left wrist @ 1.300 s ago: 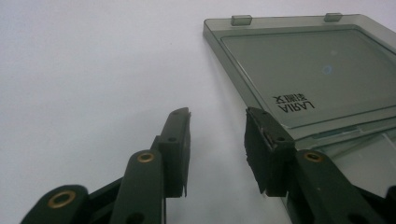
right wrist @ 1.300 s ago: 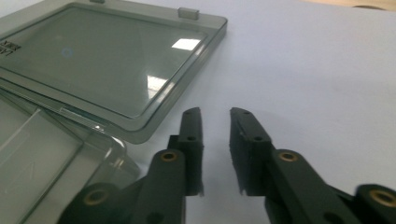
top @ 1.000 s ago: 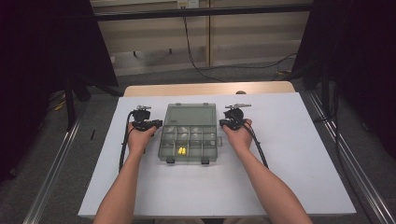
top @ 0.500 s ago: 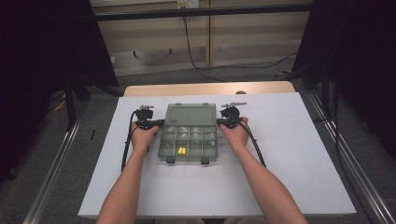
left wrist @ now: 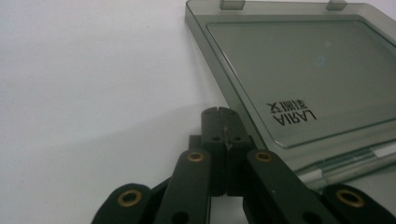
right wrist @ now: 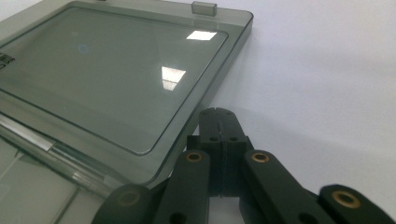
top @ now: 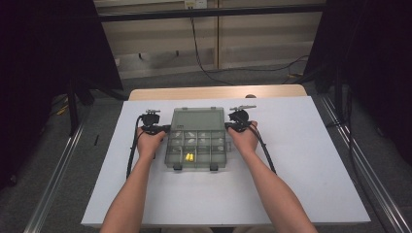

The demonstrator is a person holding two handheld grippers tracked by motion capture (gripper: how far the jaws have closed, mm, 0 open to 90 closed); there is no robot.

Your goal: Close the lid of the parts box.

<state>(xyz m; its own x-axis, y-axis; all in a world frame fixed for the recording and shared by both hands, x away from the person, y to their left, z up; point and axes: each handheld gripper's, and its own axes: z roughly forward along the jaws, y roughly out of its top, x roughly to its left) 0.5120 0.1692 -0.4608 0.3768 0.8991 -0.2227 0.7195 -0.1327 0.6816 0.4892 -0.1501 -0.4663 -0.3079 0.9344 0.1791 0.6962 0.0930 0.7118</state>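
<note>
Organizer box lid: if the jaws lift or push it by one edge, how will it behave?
The lid looks like thin, smoky hard plastic: probably stiff and light. It lies open flat on a hinge, so it should swing rather than slide. Its glossy surface reflects light, so likely slippery between the jaws.

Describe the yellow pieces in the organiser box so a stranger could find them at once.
On the white table lies an open smoky-grey organiser box, lid folded back flat, between the two hands. In its near row of compartments, left of centre, sit the yellow pieces: the box's one spot of bright colour, its other contents being pale.
</note>
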